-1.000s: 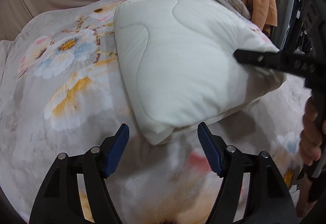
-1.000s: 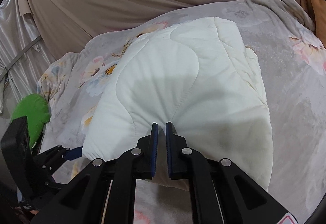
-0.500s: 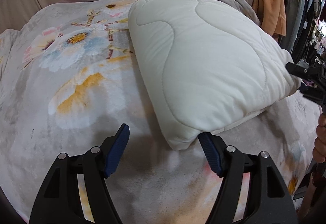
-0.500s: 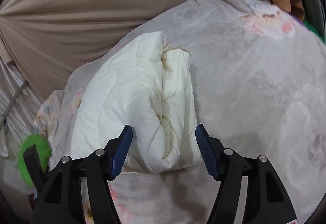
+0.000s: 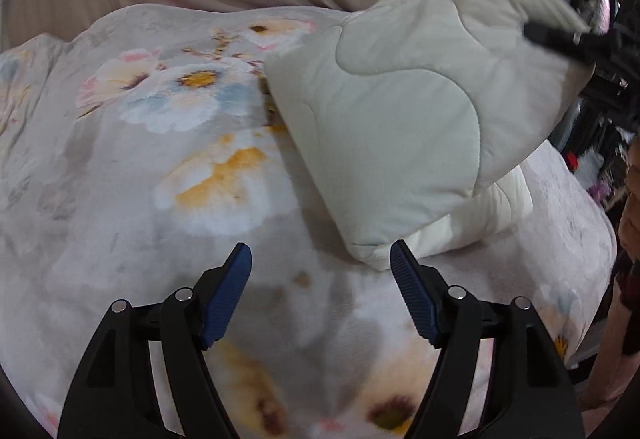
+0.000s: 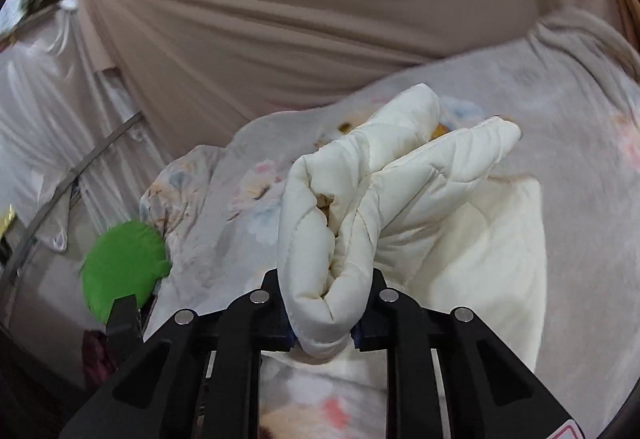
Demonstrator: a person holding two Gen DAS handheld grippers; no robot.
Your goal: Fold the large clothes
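On floral blanket (image 5: 168,175), 1 quilted garment (image 5: 400,127)

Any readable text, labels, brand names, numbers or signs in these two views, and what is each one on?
No readable text in either view.
A red-and-white sticker sits at the bottom right edge of the right tool's body in the right wrist view; it is cut off, nothing on it can be read.
The cream quilt, the floral blanket and the left tool show no lettering.
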